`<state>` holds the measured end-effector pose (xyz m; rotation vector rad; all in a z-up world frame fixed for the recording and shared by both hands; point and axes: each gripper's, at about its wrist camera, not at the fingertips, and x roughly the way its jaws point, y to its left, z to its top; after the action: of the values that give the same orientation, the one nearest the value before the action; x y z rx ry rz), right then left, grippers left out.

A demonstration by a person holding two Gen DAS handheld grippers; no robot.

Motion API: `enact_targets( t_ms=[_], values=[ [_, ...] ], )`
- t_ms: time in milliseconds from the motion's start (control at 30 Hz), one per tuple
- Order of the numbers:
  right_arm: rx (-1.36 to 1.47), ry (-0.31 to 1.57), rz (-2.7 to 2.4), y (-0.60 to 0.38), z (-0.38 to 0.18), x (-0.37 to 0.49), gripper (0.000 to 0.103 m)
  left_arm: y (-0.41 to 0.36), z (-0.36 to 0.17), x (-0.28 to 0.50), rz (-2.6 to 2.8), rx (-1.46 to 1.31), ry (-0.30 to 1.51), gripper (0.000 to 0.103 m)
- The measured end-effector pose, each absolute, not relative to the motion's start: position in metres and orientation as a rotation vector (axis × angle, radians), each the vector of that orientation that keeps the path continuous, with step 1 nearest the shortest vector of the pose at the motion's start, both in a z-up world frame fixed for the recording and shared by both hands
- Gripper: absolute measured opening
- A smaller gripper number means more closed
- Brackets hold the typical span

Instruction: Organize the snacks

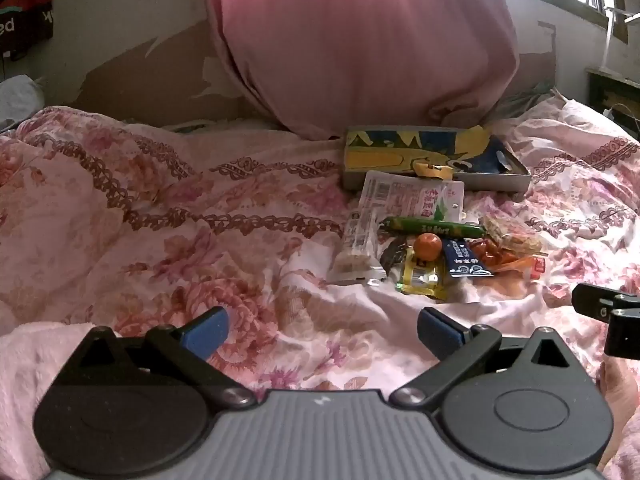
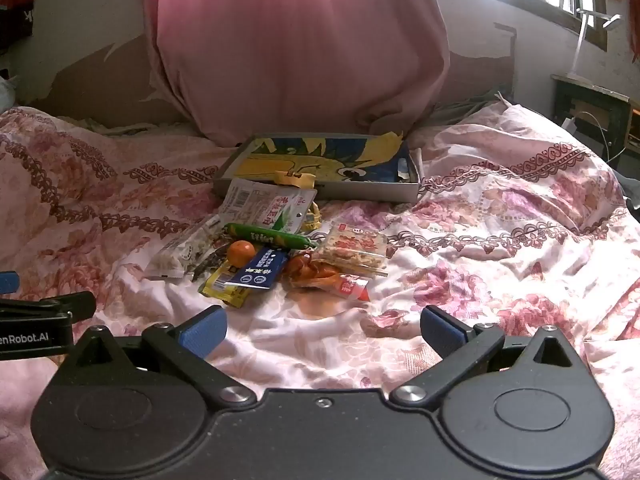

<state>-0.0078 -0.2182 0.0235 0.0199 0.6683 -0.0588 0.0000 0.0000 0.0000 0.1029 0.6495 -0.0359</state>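
A pile of snacks lies on the floral bedspread: a green sausage stick (image 1: 434, 227) (image 2: 269, 236), a small orange (image 1: 427, 245) (image 2: 241, 251), a dark blue packet (image 1: 464, 262) (image 2: 260, 270), a yellow packet (image 1: 422, 278) (image 2: 224, 285), a white pouch (image 1: 412, 196) (image 2: 268, 204), a clear bag of pale pieces (image 1: 356, 258) (image 2: 182, 254) and an orange-red pack (image 2: 328, 276). Behind them sits a shallow box (image 1: 496, 181) (image 2: 360, 194) with a blue and yellow picture inside. My left gripper (image 1: 322, 330) and right gripper (image 2: 322, 330) both stand open and empty, short of the pile.
A big pink pillow (image 1: 360, 40) (image 2: 296, 40) leans against the wall behind the box. The rumpled bedspread (image 1: 160, 220) (image 2: 500, 260) stretches left and right. A fluffy pink cloth (image 1: 24, 360) lies low at the left. A dark bedside stand (image 2: 588, 108) is at the far right.
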Motion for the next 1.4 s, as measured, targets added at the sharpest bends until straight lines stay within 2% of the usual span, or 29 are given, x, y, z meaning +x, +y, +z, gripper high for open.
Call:
enact_targets(
  t_ms=[1400],
  values=[
    [0.013, 0.677, -0.058, -0.2169, 0.0231, -0.0075, 0.103, 0.0000, 0.0000, 0.0003, -0.035, 0.105, 0.659, 0.103]
  ],
)
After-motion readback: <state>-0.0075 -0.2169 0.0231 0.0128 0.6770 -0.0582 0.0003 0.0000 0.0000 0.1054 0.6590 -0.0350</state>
